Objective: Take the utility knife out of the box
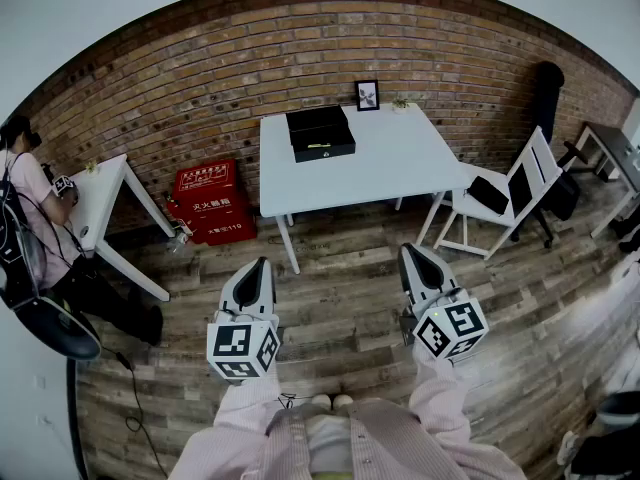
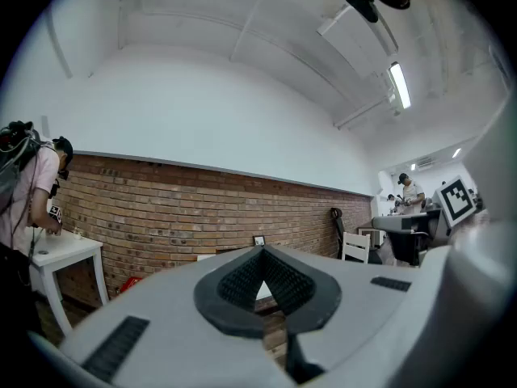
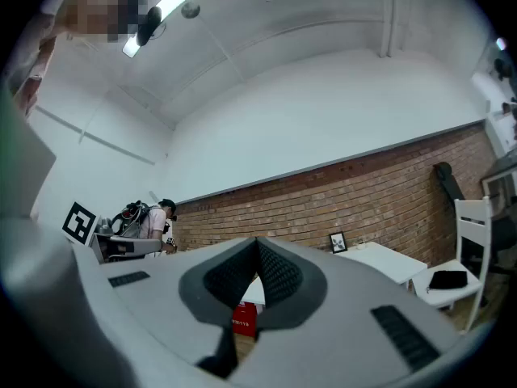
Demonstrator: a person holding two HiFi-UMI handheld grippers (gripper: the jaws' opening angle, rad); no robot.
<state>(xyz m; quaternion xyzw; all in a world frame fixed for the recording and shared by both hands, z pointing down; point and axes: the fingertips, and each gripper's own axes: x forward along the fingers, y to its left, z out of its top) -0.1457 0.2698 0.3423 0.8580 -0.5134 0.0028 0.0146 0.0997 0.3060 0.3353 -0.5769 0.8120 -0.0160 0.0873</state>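
Note:
An open black box (image 1: 320,133) sits at the back of a white table (image 1: 400,163) by the brick wall, with a small pale item inside that I cannot make out. My left gripper (image 1: 255,268) and right gripper (image 1: 415,255) hang over the wooden floor, well short of the table, both pointing toward it. In the left gripper view the jaws (image 2: 262,253) meet at their tips with nothing between them. The right gripper (image 3: 257,245) shows the same in its own view: tips together, empty.
A small picture frame (image 1: 367,95) stands at the table's back edge. A white folding chair (image 1: 505,198) is to the table's right, red boxes (image 1: 210,203) lie on the floor to its left. A person (image 1: 30,228) works at a second white table (image 1: 105,203) far left.

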